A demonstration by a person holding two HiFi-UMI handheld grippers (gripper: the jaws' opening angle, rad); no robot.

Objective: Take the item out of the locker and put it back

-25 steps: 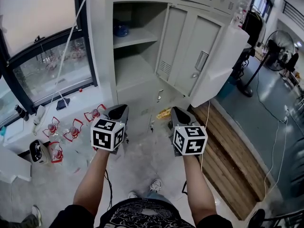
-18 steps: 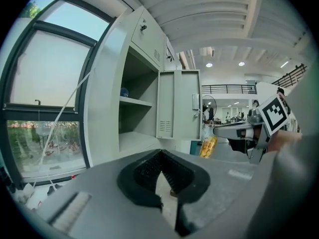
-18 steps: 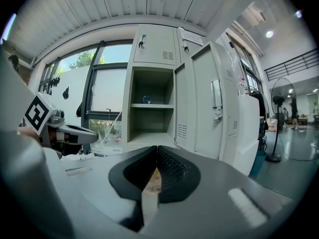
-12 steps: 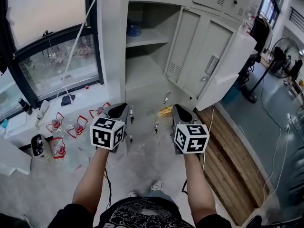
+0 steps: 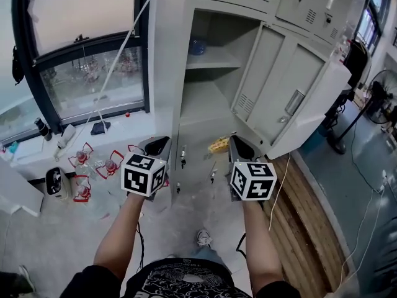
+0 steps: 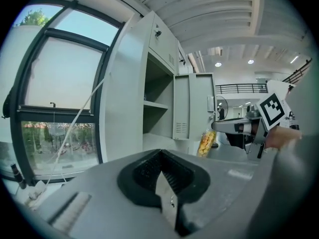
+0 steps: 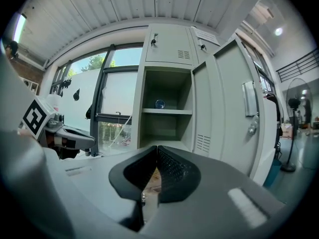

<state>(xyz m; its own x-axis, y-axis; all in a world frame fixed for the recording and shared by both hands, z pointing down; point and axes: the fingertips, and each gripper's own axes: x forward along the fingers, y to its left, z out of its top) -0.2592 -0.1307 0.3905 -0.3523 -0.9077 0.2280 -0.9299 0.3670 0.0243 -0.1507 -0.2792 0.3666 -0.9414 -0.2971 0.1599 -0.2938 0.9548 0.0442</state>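
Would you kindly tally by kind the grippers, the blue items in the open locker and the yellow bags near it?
Grippers: 2 (left gripper, right gripper)
Blue item: 1
Yellow bag: 1
Total: 4

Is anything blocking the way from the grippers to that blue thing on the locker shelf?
Nothing visible does. The door is swung open to the right, and the blue thing sits alone on its shelf.
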